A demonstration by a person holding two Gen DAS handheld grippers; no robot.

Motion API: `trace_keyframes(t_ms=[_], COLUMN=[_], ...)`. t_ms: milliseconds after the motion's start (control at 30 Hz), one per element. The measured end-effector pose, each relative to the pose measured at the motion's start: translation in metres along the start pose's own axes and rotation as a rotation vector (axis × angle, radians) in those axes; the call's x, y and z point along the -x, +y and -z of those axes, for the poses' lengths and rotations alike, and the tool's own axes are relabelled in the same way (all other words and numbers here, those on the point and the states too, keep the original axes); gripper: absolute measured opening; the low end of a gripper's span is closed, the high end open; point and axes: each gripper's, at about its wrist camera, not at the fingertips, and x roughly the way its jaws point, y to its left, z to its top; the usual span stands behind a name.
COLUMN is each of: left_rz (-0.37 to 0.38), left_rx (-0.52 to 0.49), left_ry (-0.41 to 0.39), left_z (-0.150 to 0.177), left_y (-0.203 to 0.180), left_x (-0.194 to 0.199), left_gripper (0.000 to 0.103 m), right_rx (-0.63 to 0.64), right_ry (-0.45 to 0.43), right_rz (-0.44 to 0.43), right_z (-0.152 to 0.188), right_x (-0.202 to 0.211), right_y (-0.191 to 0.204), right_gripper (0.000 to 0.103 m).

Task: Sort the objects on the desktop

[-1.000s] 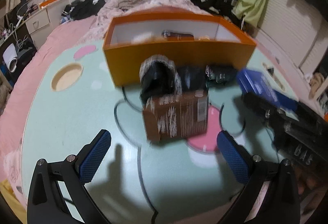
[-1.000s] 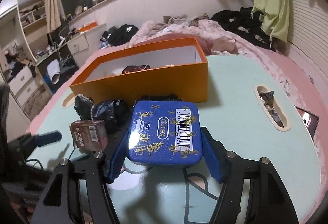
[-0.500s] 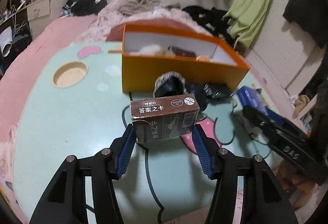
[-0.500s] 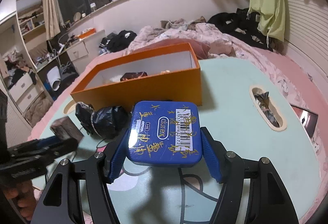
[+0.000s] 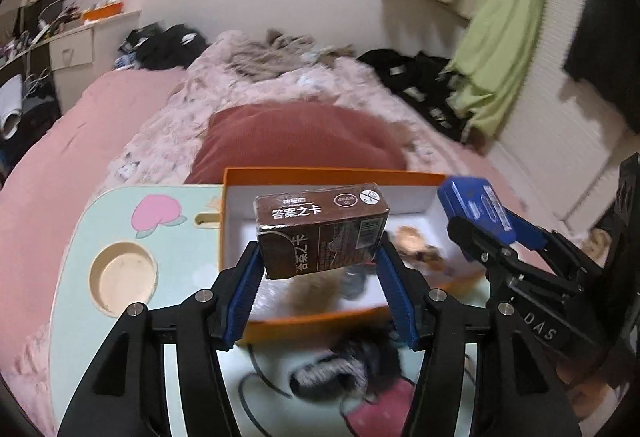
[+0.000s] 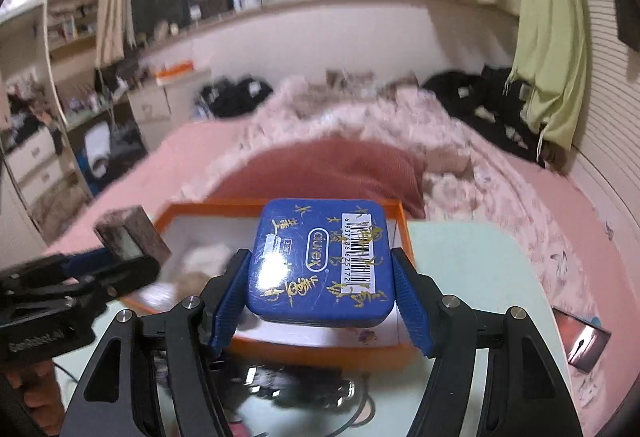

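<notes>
Gripping a brown card box [image 5: 322,231], left gripper [image 5: 320,291] fingers hover above the orange box [image 5: 320,173]; at 3 o'clock, right gripper [image 6: 322,295] fingers clamping a blue tin [image 6: 320,261] over it.

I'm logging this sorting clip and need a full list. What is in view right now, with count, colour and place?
brown card box: one, brown, held above the orange box
blue tin: one, blue with gold marks, held above the orange box
orange box: one, orange with white inside, open on the table, small items inside
table: one, mint green
black bundle: one, black, blurred, on table before the box
left gripper: shut on brown card box
right gripper: shut on blue tin
</notes>
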Motion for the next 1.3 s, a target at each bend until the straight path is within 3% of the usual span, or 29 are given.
trace_keyframes(t_ms=[33, 100, 167, 267, 533, 700, 867, 933, 1000, 1100, 1167, 1300], left_rz=[-0.022, -0.025, -0.033, -0.061, -0.019, -0.055, -0.109, -0.112, -0.129, -0.161, -0.163, -0.164], left_rx=[-0.001, -0.019, -0.069, -0.101, -0.056, -0.108, -0.118, -0.091, -0.084, -0.116, -0.105, -0.107], left_ry=[0.019, 0.027, -0.003, -0.021, -0.056, -0.004, 0.126, 0.175, 0.186, 0.199, 0.214, 0.211], left_z=[0.003, 0.010, 0.019, 0.024, 0.029, 0.065, 0.107, 0.114, 0.114, 0.115, 0.116, 0.121], left_y=[0.000, 0.000, -0.004, -0.010, -0.003, -0.005, -0.004, -0.001, 0.003, -0.003, -0.002, 0.000], left_x=[-0.004, -0.009, -0.008, -0.006, 0.029, 0.048, 0.033, 0.024, 0.020, 0.015, 0.010, 0.010], left_gripper=[0.070, 0.072, 0.074, 0.077, 0.077, 0.080, 0.080, 0.080, 0.080, 0.093, 0.103, 0.103], right_rx=[0.000, -0.011, 0.025, 0.029, -0.009, 0.019, 0.008, -0.022, -0.028, 0.044, 0.048, 0.051], right_ry=[0.023, 0.060, 0.020, 0.008, -0.033, 0.068, 0.223, 0.244, 0.251, 0.266, 0.267, 0.265], right_rz=[0.010, 0.015, 0.043, 0.041, 0.006, -0.003, 0.009, 0.015, 0.012, 0.028, 0.032, 0.032], right_z=[0.002, 0.012, 0.020, 0.026, 0.031, 0.066, 0.104, 0.106, 0.108, 0.111, 0.112, 0.115], right_x=[-0.007, -0.016, -0.012, -0.009, 0.023, 0.045, 0.037, 0.033, 0.031, 0.024, 0.022, 0.022], right_y=[-0.001, -0.003, -0.001, -0.001, -0.006, 0.005, 0.008, 0.002, -0.001, 0.009, 0.010, 0.009], right_gripper=[0.071, 0.077, 0.083, 0.084, 0.084, 0.084, 0.084, 0.085, 0.093, 0.103, 0.103, 0.103])
